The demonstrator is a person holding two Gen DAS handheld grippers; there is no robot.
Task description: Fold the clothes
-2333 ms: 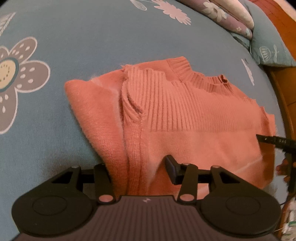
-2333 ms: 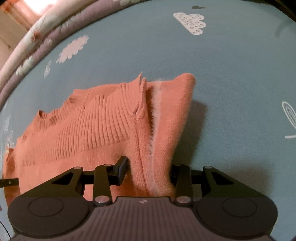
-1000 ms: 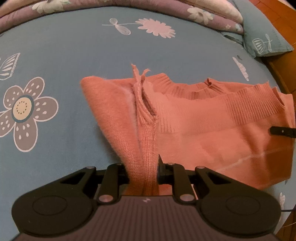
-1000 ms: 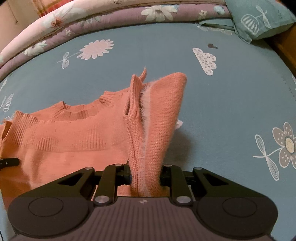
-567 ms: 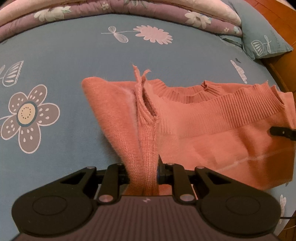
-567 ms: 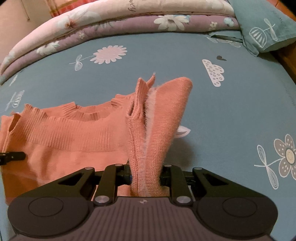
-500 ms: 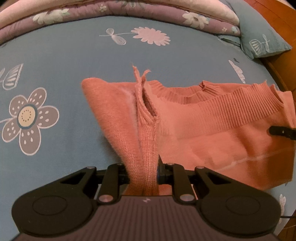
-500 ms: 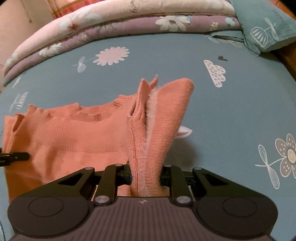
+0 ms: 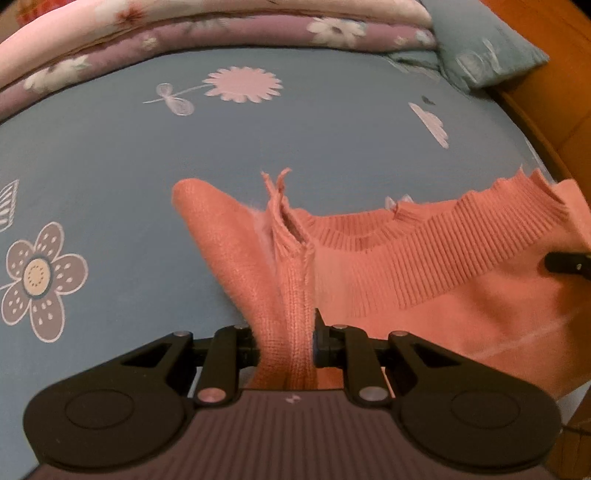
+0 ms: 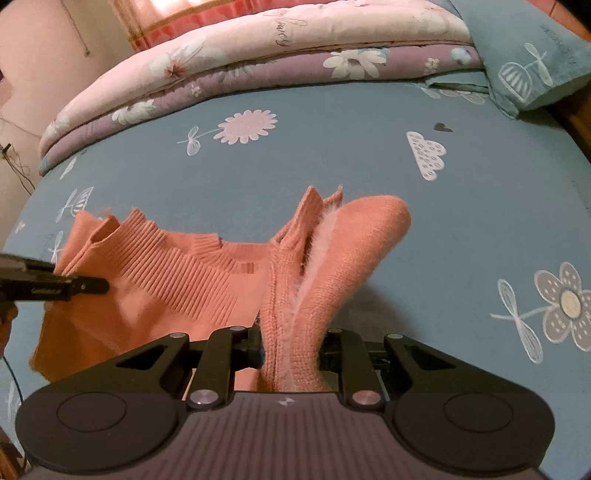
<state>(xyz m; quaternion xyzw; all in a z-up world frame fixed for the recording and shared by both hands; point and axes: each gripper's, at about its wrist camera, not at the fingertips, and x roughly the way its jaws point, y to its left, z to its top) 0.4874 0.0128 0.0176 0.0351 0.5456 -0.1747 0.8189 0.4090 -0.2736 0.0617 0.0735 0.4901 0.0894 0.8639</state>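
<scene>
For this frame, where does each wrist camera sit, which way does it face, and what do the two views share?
Left wrist: sits just behind the left gripper, facing forward across the bed toward the stacked quilts; its fingers are clamped on the orange sweater, and the other gripper's tip shows at the right edge.
Right wrist: sits behind the right gripper, facing the same way; it also clamps the sweater, with the left gripper's tip and part of a hand showing at the left edge.
Shared: sweater, blue floral sheet, quilts.
</scene>
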